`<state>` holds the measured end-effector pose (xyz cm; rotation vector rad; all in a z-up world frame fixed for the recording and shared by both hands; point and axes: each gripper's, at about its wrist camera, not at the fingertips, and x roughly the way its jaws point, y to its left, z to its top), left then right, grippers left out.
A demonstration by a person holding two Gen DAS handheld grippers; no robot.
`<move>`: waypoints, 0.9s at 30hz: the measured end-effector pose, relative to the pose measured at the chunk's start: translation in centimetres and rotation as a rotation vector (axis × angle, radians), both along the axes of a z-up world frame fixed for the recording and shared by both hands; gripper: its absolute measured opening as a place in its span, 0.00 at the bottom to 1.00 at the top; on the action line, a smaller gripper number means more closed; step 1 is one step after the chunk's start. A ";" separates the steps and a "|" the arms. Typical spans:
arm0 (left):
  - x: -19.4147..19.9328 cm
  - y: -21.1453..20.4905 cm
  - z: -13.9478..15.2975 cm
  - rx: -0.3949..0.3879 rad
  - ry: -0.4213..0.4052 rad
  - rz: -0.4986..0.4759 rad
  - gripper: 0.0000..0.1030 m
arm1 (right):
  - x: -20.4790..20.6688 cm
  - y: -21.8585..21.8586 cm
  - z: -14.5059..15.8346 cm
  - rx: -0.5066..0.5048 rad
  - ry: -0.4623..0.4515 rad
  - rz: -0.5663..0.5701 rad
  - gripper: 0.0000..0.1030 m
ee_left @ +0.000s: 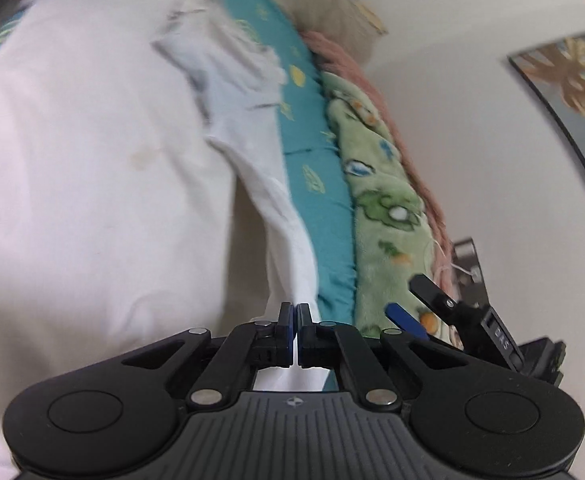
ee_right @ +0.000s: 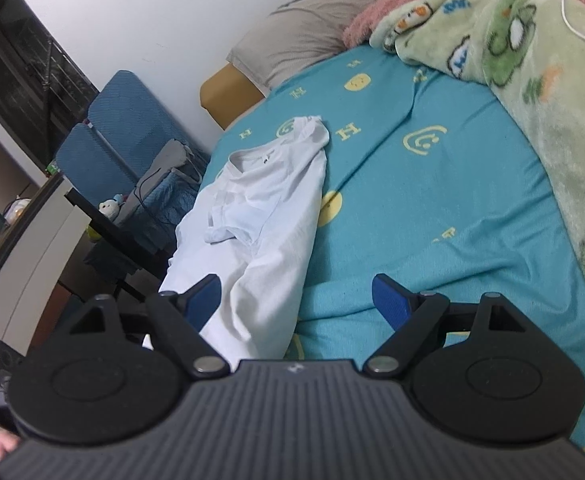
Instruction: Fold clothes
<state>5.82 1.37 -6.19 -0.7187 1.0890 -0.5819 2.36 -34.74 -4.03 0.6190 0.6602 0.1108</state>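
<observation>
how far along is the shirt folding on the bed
Partly done: the white cotton t-shirt lies lengthwise on the teal patterned bedsheet, one sleeve already tucked across its chest. In hand: the left tool is shut on a white edge of the shirt. The right tool is open, holding nothing, above the hem. Left: finishing the side fold and doubling the shirt up.

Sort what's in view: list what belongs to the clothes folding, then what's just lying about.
Belongs to the job:
white T-shirt
left gripper, shut on its edge
right gripper, open

Just lying about:
green blanket
grey pillow
blue chair
soft toy
</observation>
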 end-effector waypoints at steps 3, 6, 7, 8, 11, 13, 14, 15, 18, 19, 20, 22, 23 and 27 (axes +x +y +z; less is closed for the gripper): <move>0.2 0.7 -1.2 0.062 0.047 0.029 0.02 | 0.1 0.3 -0.2 0.009 0.013 0.010 0.82; 0.0 -1.0 -1.3 0.137 0.020 -0.028 0.21 | 0.0 0.6 -0.2 0.013 0.020 0.020 0.81; -0.3 -1.8 -1.2 0.153 -0.005 -0.058 0.34 | -0.1 0.6 -0.2 0.011 0.018 0.024 0.81; -0.9 -2.6 -0.9 0.163 -0.036 -0.089 0.44 | -0.1 0.6 -0.2 0.011 0.017 0.023 0.81; -2.1 -4.9 -0.9 0.225 -0.114 -0.171 0.58 | -0.2 0.4 -0.2 0.018 0.019 0.018 0.81; -2.7 -6.4 -1.3 0.286 -0.157 -0.218 0.60 | -0.2 0.3 -0.3 0.032 0.025 0.012 0.81; -3.0 -7.1 -1.5 0.317 -0.178 -0.241 0.60 | -0.1 0.3 -0.4 0.038 0.028 0.012 0.81; -3.3 -7.8 -1.7 0.348 -0.199 -0.265 0.60 | -0.1 0.2 -0.4 0.043 0.030 0.012 0.81; -4.1 -9.9 -2.3 0.440 -0.262 -0.336 0.59 | 0.0 0.1 -0.6 0.058 0.036 0.014 0.81; -4.4 -10.6 -2.5 0.471 -0.284 -0.359 0.58 | -0.1 0.1 -0.6 0.061 0.036 0.015 0.81; -4.6 -11.3 -2.7 0.489 -0.298 -0.381 0.56 | 0.0 0.2 -0.6 0.065 0.035 0.016 0.81; -5.1 -12.1 -2.8 0.490 -0.317 -0.426 0.42 | 0.0 0.1 -0.7 0.070 0.039 0.016 0.81; -5.5 -12.4 -2.8 0.486 -0.339 -0.448 0.30 | 0.0 0.0 -0.8 0.072 0.041 0.016 0.81; -6.8 -13.3 -1.8 0.471 -0.422 -0.498 0.19 | 0.0 -0.2 -1.0 0.094 0.048 0.014 0.81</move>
